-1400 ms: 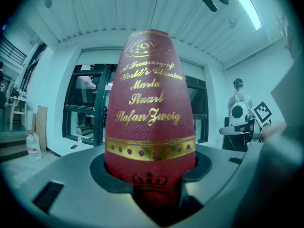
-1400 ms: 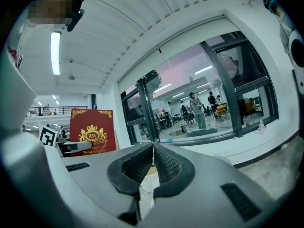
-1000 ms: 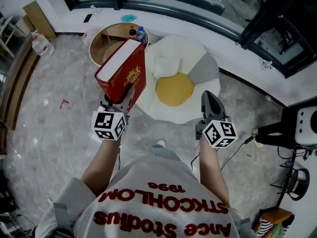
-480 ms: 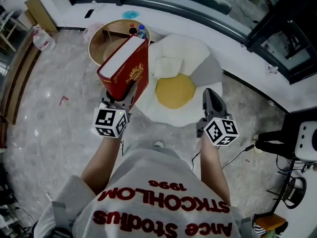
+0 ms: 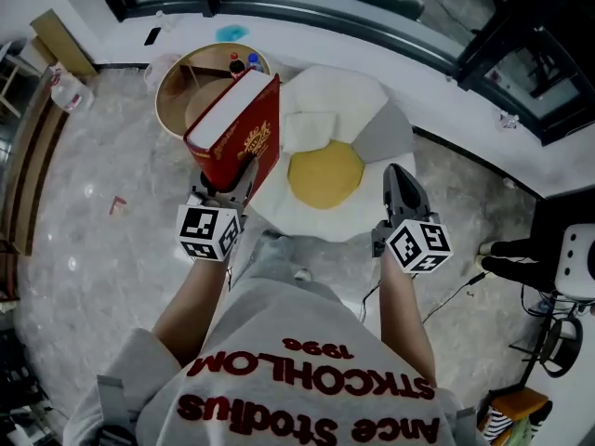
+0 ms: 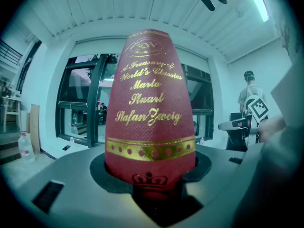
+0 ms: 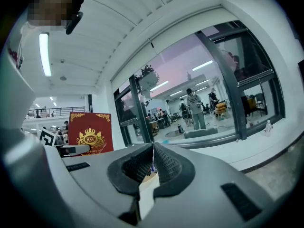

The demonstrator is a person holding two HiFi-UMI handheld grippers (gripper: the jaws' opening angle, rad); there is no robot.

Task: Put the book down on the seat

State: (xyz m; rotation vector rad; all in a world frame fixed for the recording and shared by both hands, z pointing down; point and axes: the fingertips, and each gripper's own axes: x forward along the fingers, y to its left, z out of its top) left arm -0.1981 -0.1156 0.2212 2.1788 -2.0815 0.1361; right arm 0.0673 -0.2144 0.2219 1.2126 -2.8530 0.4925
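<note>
Ahead and to the right of our left gripper (image 5: pixel 228 182), which clamps the red book (image 5: pixel 240 136) upright by its lower end, lies the seat (image 5: pixel 346 110), while our right gripper (image 5: pixel 397 179) hovers closed and empty.

Left hand-held gripper (image 5: pixel 238 175) clamps book (image 5: pixel 238 130); right hand-held gripper (image 5: pixel 396 173) closed.

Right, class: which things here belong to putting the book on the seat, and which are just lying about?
Job: red book, held by the left tool; white seat with yellow middle.
Lying about: round wooden table; small bottles on it; big bottle on floor.
</note>
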